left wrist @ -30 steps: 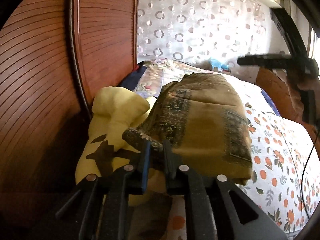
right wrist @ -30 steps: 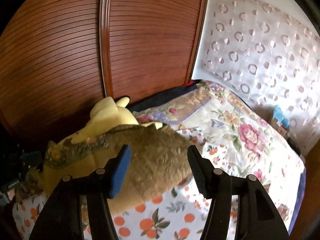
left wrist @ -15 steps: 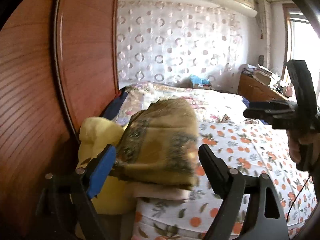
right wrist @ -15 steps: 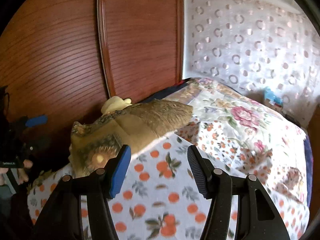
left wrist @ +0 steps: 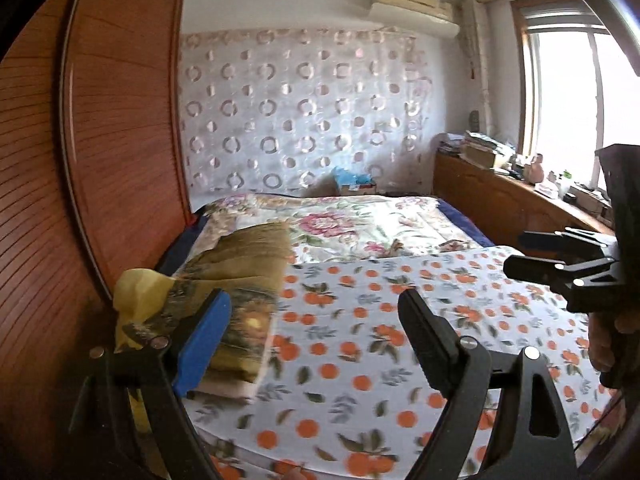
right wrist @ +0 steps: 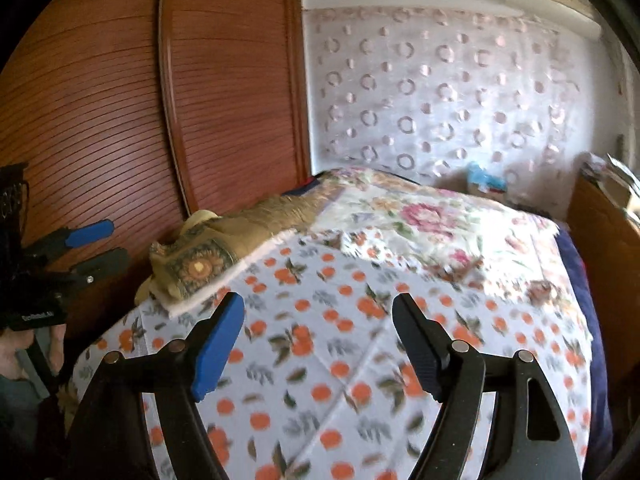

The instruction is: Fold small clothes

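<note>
A folded olive-gold patterned garment (left wrist: 240, 280) lies on a pale folded cloth at the bed's left edge, beside a yellow plush (left wrist: 138, 292). It also shows in the right wrist view (right wrist: 224, 248). My left gripper (left wrist: 312, 332) is open and empty, drawn back from the pile. My right gripper (right wrist: 318, 336) is open and empty above the orange-print sheet (right wrist: 340, 360). In the left wrist view the right gripper (left wrist: 556, 256) shows at the right edge. In the right wrist view the left gripper (right wrist: 94, 246) shows at the left edge.
A ribbed wooden wardrobe (left wrist: 100, 140) stands close along the bed's left. A floral quilt (left wrist: 360, 220) covers the far half of the bed. A wooden cabinet (left wrist: 500, 196) with clutter stands at the right under the window.
My left gripper let go of the olive garment, opened and pulled back. My right gripper also pulled back from the pile. The folded garment stays on the bed's left edge.
</note>
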Demonstrator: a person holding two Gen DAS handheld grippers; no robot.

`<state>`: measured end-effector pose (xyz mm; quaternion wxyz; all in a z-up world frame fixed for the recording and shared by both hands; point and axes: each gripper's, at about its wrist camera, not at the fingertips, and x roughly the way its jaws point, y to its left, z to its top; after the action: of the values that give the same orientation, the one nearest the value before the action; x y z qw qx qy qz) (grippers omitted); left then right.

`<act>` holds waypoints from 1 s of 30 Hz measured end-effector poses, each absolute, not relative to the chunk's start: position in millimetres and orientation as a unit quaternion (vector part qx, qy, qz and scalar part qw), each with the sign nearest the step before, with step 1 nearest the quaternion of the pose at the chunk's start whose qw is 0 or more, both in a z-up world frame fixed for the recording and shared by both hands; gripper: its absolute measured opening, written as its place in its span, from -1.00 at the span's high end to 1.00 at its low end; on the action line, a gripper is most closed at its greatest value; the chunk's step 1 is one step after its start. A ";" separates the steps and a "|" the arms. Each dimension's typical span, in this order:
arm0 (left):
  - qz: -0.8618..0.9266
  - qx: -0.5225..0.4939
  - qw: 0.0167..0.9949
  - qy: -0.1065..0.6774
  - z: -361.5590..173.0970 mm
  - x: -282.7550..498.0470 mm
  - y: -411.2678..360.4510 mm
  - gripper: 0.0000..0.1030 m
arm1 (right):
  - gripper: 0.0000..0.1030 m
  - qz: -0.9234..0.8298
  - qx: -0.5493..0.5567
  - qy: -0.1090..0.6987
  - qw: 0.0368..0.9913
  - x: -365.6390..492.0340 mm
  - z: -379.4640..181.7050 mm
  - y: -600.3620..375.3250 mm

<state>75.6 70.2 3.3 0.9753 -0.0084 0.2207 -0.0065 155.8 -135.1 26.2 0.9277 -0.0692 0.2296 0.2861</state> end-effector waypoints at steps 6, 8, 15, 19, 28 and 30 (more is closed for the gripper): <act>-0.043 -0.013 0.974 0.221 7.9 61.7 35.8 -0.67 | -0.52 0.245 -0.054 0.220 0.943 110.1 29.5 -164.1; -0.051 -0.014 0.974 0.222 10.8 58.0 26.3 -0.67 | -0.52 0.235 -0.049 0.215 0.947 97.3 32.5 -169.5; -0.069 -0.017 0.974 0.213 27.6 47.8 -1.4 -0.67 | -0.60 0.181 -0.024 0.182 0.966 53.9 41.7 -192.5; -0.074 -0.012 0.975 0.209 42.3 48.1 -12.6 -0.67 | -0.60 0.158 -0.008 0.151 0.976 31.3 51.7 -202.1; -0.073 -0.006 0.978 0.196 60.4 44.2 -31.4 -0.67 | -0.60 0.135 0.003 0.120 0.983 -3.5 55.5 -206.8; -0.068 -0.004 0.979 0.191 61.0 42.2 -32.6 -0.67 | -0.60 0.133 0.001 0.121 0.984 -2.4 52.5 -204.9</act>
<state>42.2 -32.6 61.0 0.9792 -0.0042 0.1911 -0.0678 -2.4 -204.9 52.5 0.9838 0.0006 0.1209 0.1327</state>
